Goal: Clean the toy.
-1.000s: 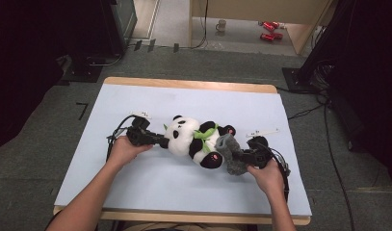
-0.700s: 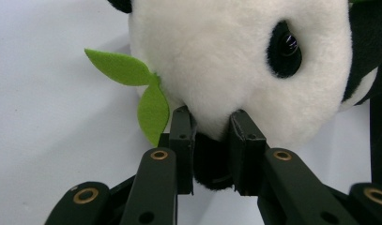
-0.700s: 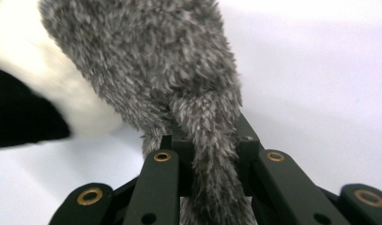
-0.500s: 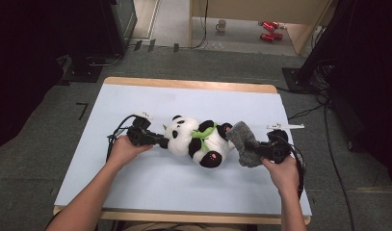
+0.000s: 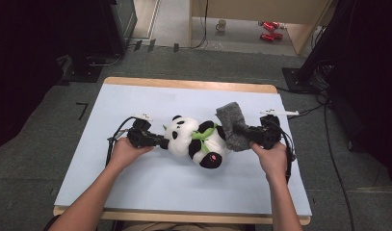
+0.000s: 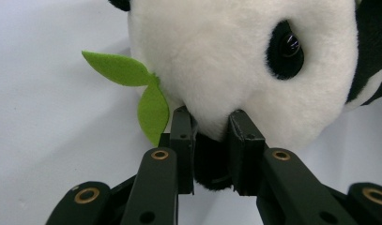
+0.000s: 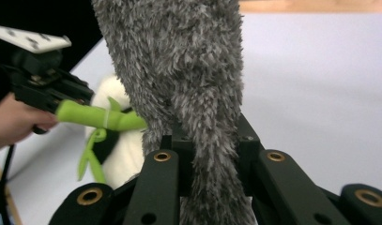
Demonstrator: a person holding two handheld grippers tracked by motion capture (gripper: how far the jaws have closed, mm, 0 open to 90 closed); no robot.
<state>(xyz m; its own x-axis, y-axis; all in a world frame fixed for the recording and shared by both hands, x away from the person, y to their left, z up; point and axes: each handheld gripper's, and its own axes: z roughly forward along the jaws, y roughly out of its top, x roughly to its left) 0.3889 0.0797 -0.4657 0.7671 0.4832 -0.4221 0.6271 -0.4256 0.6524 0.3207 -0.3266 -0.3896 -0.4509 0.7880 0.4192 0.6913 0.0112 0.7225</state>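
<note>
Nearest, at the bottom of the high view: a left hand [image 5: 124, 153] and a right hand [image 5: 270, 156], one gripper in each, both over the pale blue desk [image 5: 160, 192].

In the left hand, the left gripper [image 5: 161, 141], low and flat, pointing at the head end of the panda [image 5: 193, 139]. Fingers [image 6: 181, 140] almost closed, pinching a soft black bit [image 6: 210, 159] under the white face, most likely an ear. Probably there to pin the toy down so it cannot slide. A green felt leaf [image 6: 132, 75] right beside the grip, not caught in it.

In the middle of the desk, between the two grippers, the panda on its back, head to the left, feet to the right.

In the right hand, the right gripper [image 5: 238, 129], a bit off the desk. Fingers [image 7: 247, 154] squeezed tight on the bottom end of a fluffy grey sock [image 5: 229, 118]. Sock standing up from the grip, its far end loose, just beside the panda's leg end, maybe touching it; hard to tell. Looks like a two-hand job: one side to hold the toy, the other to move the sock. Off the foot or onto it? Cannot tell from here. A green stick [image 7: 95, 116] across the panda's tummy, in behind the sock.

Farther back, past the desk's wooden edge, a cup [image 5: 221, 25] and some red things [image 5: 268, 30] on the floor, well apart from the work.
</note>
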